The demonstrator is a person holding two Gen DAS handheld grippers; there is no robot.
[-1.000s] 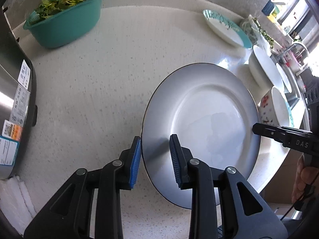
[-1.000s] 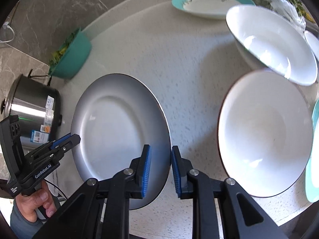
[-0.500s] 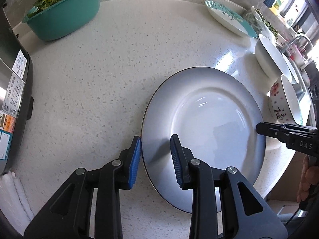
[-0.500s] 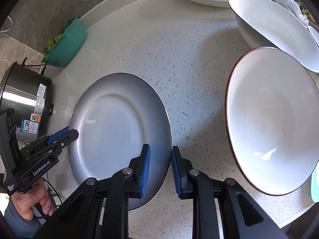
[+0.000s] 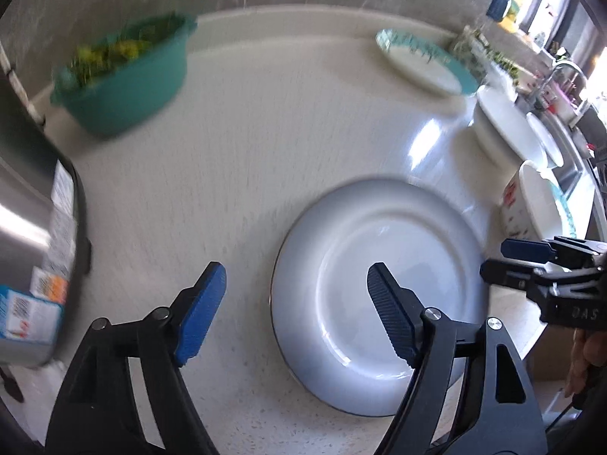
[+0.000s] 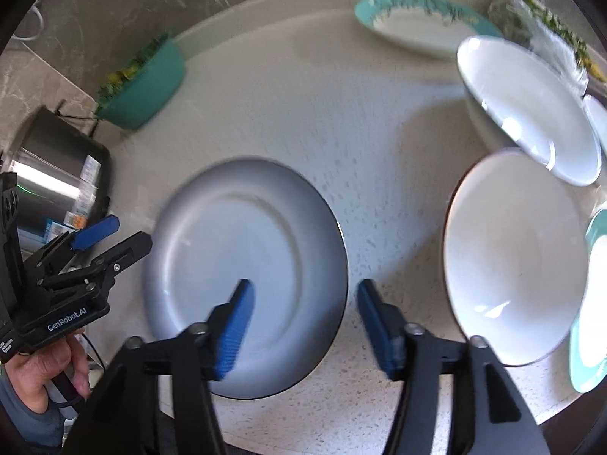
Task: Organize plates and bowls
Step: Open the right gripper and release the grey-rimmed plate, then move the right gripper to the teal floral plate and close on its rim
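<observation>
Countertop [image 5: 265, 159] stretches pale and speckled beneath everything, and the grey plate [image 5: 379, 288] now lies flat on it, freed on both sides. A second ago each claw pinched the plate's rim; both have just been opening, so the left gripper [image 5: 296, 311] stands spread with one pad over the counter and the other above the plate's well, touching nothing. The right gripper [image 6: 303, 326] is likewise spread, straddling the opposite rim without pressing on it. Both views are blurred, which fits hands already drawing away. My reading is that this plate is placed and its step finished. Sorting remains: the brown-rimmed bowl [image 6: 516, 265] sits just beside the plate, a white bowl [image 6: 531, 113] behind it, and a teal-rimmed plate [image 6: 417, 22] lies well apart near the wall.
</observation>
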